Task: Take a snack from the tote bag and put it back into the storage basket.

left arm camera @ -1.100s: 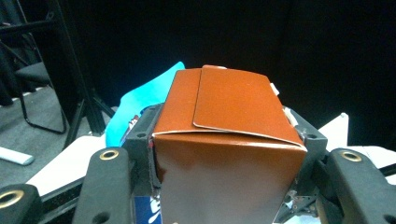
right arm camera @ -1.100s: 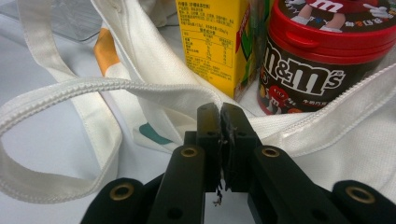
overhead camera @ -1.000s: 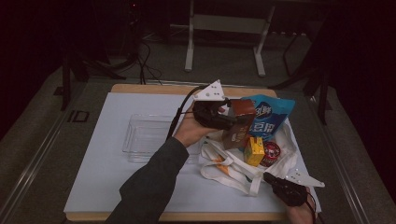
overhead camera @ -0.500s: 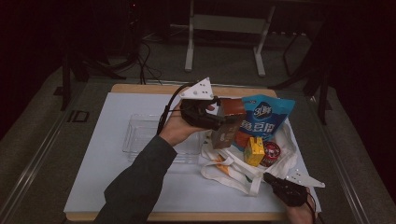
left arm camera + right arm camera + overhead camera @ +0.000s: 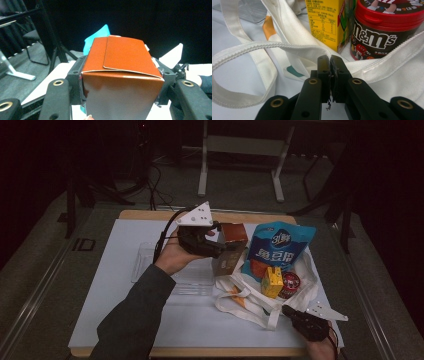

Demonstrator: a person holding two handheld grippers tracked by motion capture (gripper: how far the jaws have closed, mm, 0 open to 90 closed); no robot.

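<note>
My left gripper (image 5: 220, 251) is shut on a brown-orange carton (image 5: 231, 245), holding it above the table just left of the white tote bag (image 5: 248, 306). In the left gripper view the carton (image 5: 122, 75) sits squarely between both jaws, its folded top facing me. At the table's front right, my right gripper (image 5: 293, 314) is shut on the tote bag's hem (image 5: 287, 46), pinching the white fabric between its pads (image 5: 323, 65). A blue snack bag (image 5: 281, 247), a yellow drink carton (image 5: 325, 22) and a red-lidded M&M's tub (image 5: 384, 32) stand in the bag.
A clear plastic tray (image 5: 148, 265) lies on the white table top (image 5: 115, 310) to the left of the held carton, partly under my left forearm. The bag's loose handles (image 5: 232, 297) trail over the table in front. Chairs and stands are beyond the far edge.
My left gripper has carried the carton to the left and slightly up, away from the bag's opening. The right gripper has stayed put on the bag's hem.
</note>
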